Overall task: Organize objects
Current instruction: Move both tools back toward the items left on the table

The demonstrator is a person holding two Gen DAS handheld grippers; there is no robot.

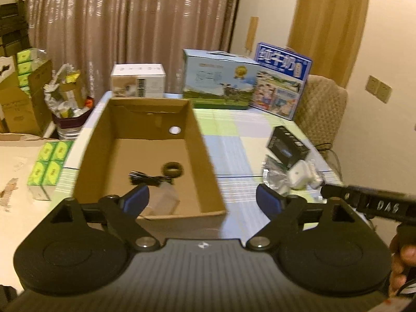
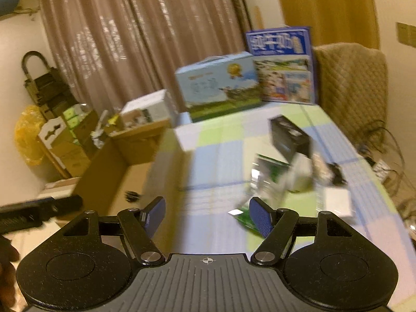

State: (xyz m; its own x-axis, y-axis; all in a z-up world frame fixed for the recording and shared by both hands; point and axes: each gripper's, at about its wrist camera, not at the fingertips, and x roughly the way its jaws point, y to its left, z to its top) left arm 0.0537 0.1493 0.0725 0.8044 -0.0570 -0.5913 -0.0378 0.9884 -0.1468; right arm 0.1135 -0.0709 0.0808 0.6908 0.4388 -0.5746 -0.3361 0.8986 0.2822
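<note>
Blue pads of the left gripper (image 1: 202, 200) are held wide apart, with nothing between them, over the near end of an open cardboard box (image 1: 205, 156). Only the left wrist view looks into that box: a coiled black cable (image 1: 148, 178), a dark ring (image 1: 173, 169) and a clear plastic piece (image 1: 166, 200) are seen on its floor. The right gripper (image 2: 206, 215) is likewise spread and empty above the checked tablecloth (image 2: 215, 156); its view is blurred. Beyond it a pile is seen near the table's right edge: a green packet (image 2: 267, 179), a white adapter (image 2: 299, 176) and a black box (image 2: 290, 136). Furthest back, two milk cartons (image 1: 221, 80) are stood before the curtain (image 1: 130, 20).
</note>
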